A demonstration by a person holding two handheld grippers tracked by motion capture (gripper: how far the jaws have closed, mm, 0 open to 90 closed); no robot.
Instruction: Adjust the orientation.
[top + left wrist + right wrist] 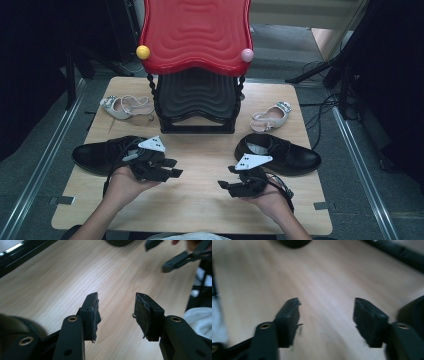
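Both grippers' jaws apart, empty.

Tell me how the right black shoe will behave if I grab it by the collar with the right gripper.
The right black shoe looks like stiff polished leather, so it should probably keep its shape. The glossy upper may slip in the pads. Lifted by the collar, the toe would likely dip. The right gripper is open and empty beside it.

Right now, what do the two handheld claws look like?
Both are black. The left claw and right claw each carry a grey three-cornered plate with small dark dots on top. A black cable trails from each. The inner pads look worn and frayed. No sleeves show; the forearms are bare.
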